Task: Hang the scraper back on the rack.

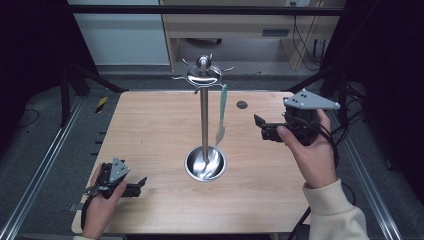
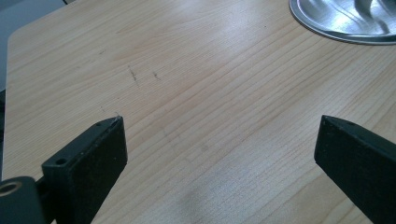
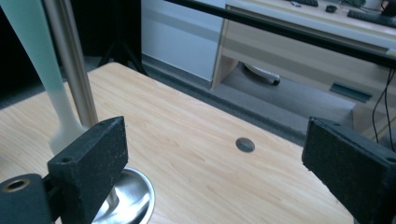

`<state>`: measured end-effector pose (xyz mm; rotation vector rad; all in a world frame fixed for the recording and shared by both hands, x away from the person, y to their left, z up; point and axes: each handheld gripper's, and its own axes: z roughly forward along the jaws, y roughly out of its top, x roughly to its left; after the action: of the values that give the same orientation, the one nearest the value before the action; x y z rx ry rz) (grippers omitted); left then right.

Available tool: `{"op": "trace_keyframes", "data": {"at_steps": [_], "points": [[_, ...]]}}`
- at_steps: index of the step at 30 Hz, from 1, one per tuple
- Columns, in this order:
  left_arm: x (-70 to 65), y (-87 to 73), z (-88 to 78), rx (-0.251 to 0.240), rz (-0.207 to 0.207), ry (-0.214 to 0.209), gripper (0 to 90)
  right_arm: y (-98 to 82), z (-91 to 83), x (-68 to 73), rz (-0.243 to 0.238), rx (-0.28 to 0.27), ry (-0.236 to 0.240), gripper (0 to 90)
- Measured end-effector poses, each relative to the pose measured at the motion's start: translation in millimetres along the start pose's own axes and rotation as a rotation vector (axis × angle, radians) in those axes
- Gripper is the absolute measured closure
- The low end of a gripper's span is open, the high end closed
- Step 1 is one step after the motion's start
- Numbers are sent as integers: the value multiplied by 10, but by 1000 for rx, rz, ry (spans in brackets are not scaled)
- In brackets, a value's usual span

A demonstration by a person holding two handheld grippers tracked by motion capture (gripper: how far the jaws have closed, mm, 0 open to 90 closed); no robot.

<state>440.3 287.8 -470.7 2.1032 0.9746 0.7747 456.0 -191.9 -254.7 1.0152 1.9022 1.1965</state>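
Left gripper near-left on worktop, jaws spread, released. Steel stand at centre, round base on worktop; pale teal utensil hanging from top hook. Right gripper raised right of stand, jaws spread, released.

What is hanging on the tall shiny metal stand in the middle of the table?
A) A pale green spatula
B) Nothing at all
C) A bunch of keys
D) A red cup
A: a pale green spatula hangs from one of the hooks at the top of the stand, dangling beside the pole above the round metal base.
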Motion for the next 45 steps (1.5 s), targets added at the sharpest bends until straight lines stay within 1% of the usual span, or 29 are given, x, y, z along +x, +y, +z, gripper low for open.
{"op": "trace_keyframes", "data": {"at_steps": [4,8,9,10,12,13,14,15,16,17,18,20,21,26,28,29,30,31,34,36,40,44,45], "points": [[2,2,-7,-8,-3,1,23,-188,27,0,7,25,-15,88],[6,2,-12,-11,-6,3,24,-353,74,27,16,53,-2,94],[6,2,-12,-11,-6,3,23,-353,74,27,16,53,-2,94],[6,1,-13,-11,-7,2,23,-429,92,44,19,62,2,94],[5,-1,-14,-11,-4,5,23,-503,110,64,24,69,6,94],[5,-1,-14,-11,-4,5,23,-503,110,64,24,69,6,94],[5,-2,-16,-11,-6,4,23,-541,120,74,23,72,5,94],[6,-3,-17,-11,-6,4,23,-621,139,86,28,78,9,94],[7,-4,-19,-11,-7,5,23,-621,139,86,28,78,9,94],[9,-6,-19,-10,-6,5,23,-697,160,92,34,90,16,95],[8,-8,-18,-10,-7,6,23,-732,171,96,39,96,18,95],[4,-9,-15,-8,-6,8,23,-764,180,97,42,100,20,95],[1,-8,-15,-7,-4,6,23,-821,195,100,48,107,22,96],[-1,-9,-11,0,-4,7,23,-931,238,107,49,134,27,100],[-2,-10,-9,-1,-4,8,23,-1038,308,150,46,156,41,101],[-4,-9,-9,-1,-4,7,23,-1038,308,150,46,156,41,101],[-5,-8,-10,-2,-3,7,23,-1108,357,184,49,176,50,101],[-6,-8,-10,-2,-3,6,23,-1108,357,184,49,176,50,101],[-10,-8,-7,0,-3,5,23,-1211,436,219,37,199,45,102],[-9,-8,-7,-1,-4,5,23,-1231,450,229,41,201,43,104],[-8,-8,-7,0,-4,5,23,-1343,521,258,36,235,52,105],[-11,-8,-6,2,-1,5,23,-1407,568,265,34,247,54,106],[-11,-8,-6,3,-1,6,23,-1450,604,266,42,254,51,106]]}}
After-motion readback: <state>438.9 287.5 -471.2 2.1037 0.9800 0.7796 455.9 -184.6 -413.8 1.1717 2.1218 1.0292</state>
